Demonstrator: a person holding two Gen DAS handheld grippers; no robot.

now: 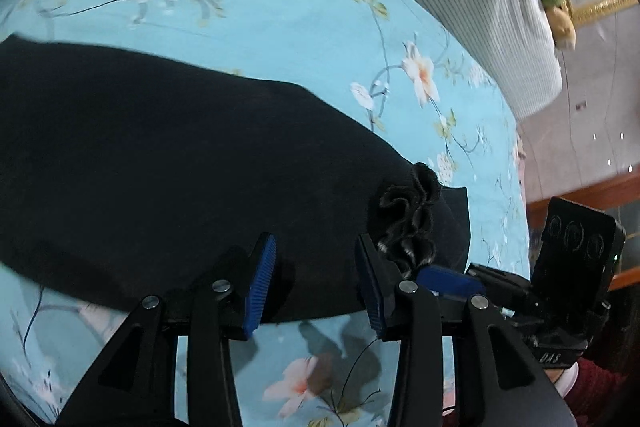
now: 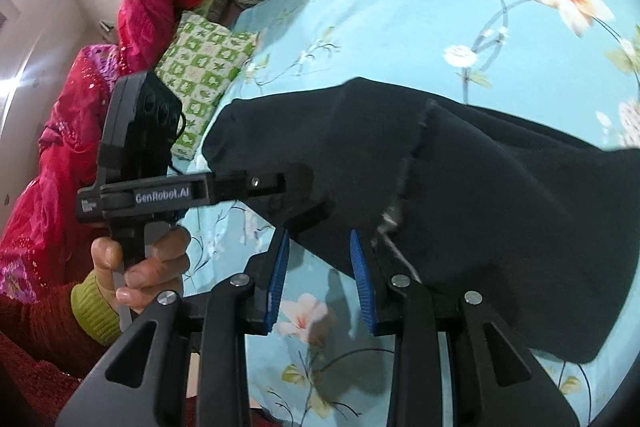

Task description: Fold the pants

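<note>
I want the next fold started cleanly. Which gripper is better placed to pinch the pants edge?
Probably the left gripper: its open fingers already straddle the near edge of the black pants. The right gripper is open too, with only bedsheet between its fingers.

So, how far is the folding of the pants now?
The black pants lie on the floral sheet, seemingly doubled into one strip. Both grippers, left gripper and right gripper, are open at the near edge, gripping nothing. The further folds into a compact stack remain.
</note>
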